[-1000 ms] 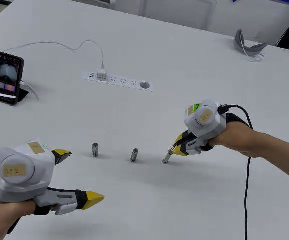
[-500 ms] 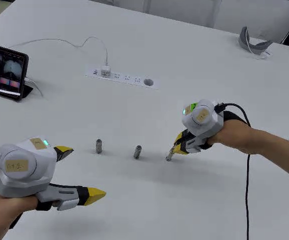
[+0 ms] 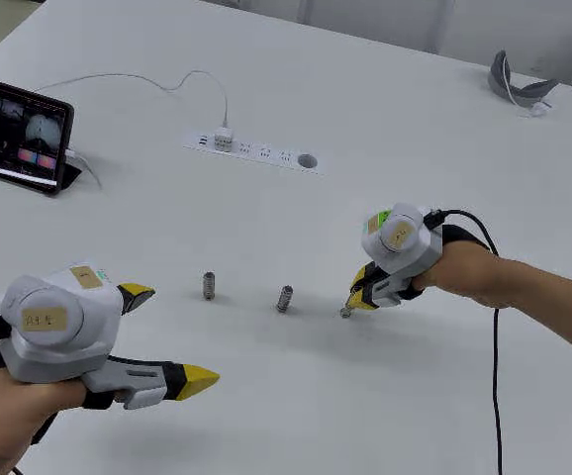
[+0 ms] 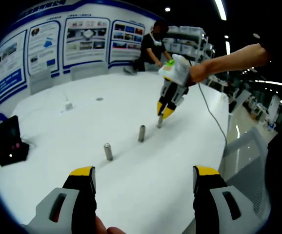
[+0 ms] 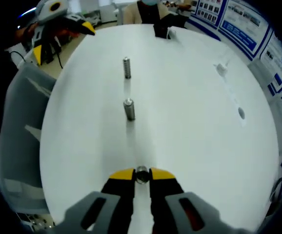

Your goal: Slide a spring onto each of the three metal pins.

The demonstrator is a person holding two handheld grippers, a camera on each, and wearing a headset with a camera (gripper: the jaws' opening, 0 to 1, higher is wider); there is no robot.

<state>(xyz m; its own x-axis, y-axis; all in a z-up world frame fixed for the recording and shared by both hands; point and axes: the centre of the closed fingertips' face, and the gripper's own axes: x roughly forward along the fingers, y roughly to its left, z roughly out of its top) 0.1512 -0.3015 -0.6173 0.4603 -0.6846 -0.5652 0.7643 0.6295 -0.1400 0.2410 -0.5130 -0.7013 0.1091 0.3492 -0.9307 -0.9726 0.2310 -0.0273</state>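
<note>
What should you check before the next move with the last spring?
1. Left pin has its spring: ok.
2. Middle pin has its spring: ok.
3. Right gripper jaws shut on the third spring: ok.
4. Third spring pushed fully down: cannot tell, the jaws hide it.
5. Left gripper open and apart from the pins: ok.

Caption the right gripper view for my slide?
Right gripper pinching the nearest pin, two spring-fitted pins in line beyond.
</note>
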